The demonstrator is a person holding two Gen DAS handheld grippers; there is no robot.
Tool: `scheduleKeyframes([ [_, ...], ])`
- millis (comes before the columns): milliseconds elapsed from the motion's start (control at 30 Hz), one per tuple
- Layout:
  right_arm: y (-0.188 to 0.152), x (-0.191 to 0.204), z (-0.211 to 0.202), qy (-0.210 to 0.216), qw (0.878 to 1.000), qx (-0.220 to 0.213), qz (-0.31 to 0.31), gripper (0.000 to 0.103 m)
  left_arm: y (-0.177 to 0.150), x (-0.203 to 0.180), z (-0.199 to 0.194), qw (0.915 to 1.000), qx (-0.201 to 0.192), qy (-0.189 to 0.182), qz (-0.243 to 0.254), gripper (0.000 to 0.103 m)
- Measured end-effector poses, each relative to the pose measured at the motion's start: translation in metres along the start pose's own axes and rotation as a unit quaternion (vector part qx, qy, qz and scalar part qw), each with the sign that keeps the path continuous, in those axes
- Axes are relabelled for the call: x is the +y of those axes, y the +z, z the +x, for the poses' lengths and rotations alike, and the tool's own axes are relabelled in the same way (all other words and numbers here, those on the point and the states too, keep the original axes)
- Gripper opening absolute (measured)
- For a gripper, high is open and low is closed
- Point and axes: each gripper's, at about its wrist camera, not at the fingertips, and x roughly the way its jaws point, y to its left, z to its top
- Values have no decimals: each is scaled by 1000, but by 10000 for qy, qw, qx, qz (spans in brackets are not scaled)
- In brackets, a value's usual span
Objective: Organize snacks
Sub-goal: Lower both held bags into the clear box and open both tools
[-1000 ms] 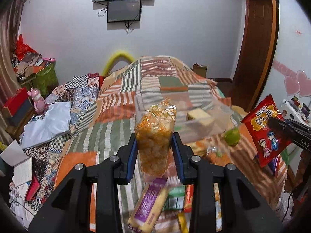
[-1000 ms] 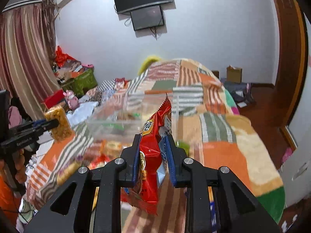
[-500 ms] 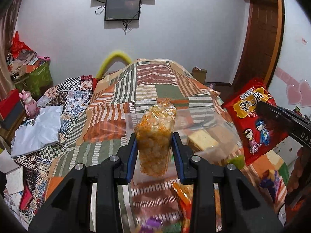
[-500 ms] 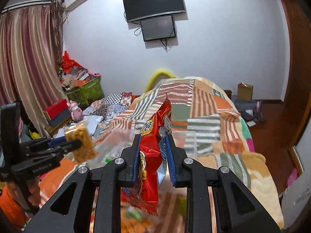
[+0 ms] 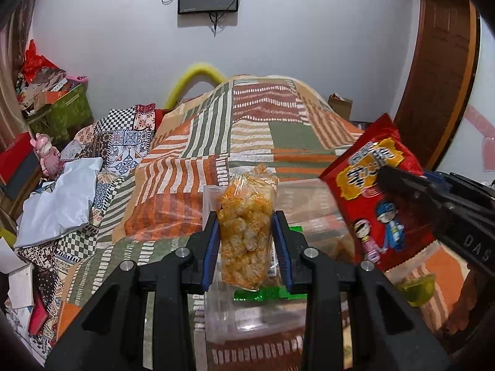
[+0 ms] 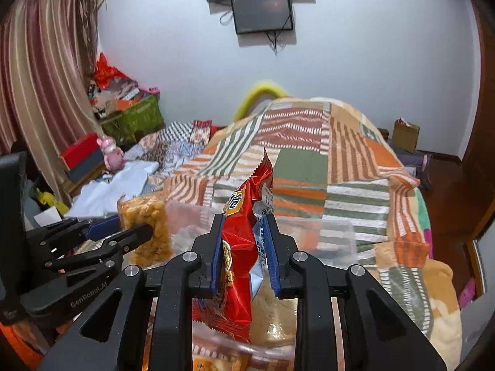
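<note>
Left wrist | clear bin (image 5: 247, 324): green packet (image 5: 266, 293), snacks | orange puffs bag (image 5: 246, 232) above

Home bedroom (quilted bed (image 5: 263, 130), curtains (image 6: 40, 92))

A red snack bag (image 6: 239, 247) is pinched upright between the blue pads of the right gripper (image 6: 244, 253), right over a clear plastic box (image 6: 334, 238) that's sat on a striped patchwork blanket (image 6: 349, 167). Off to the left, a clear bag of orange puffs (image 6: 148, 228) is clamped in the left gripper (image 6: 130, 232), held just beside the box's near corner.
</note>
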Motion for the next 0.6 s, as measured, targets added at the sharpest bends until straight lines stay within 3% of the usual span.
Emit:
scheduleKeyframes([
  [233,-6,10,31,28,9981,588,-185,22,-6,-11,13,9985,-54,451,306,33],
  [600,-18,10,48,-18,9943,1030,-288,23,-9,-10,24,9986,336,354,210,33],
])
